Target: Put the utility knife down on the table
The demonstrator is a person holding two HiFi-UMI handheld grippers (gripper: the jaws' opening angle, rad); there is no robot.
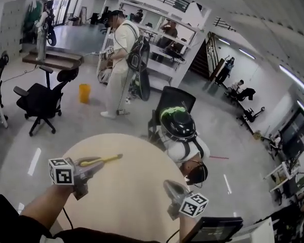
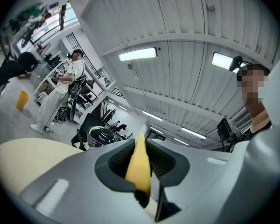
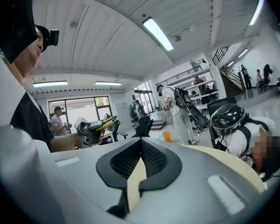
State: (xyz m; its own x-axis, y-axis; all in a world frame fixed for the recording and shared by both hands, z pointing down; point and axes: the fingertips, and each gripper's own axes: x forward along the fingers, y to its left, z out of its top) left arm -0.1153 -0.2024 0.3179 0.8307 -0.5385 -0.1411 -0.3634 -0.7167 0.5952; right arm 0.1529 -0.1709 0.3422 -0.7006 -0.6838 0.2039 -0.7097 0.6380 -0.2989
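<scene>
Task not yet done. We hold slim yellow plastic utility knife in left gripper, jaws nearly closed and pinching it, free end pointing toward table centre. Knife seems raised over round beige table near left edge, not resting. Left to do: lower, release.

Right gripper jaws together, empty, near right edge.

We see nothing on tabletop in way. Seated person in black-green helmet just beyond far edge. Black office chair and yellow bucket well apart on floor.

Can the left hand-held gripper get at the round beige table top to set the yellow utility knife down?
Probably yes. The left hand-held gripper, shut on the yellow utility knife, is over the round beige table, the top beneath looks bare, and the right hand-held gripper is off to the side.
</scene>
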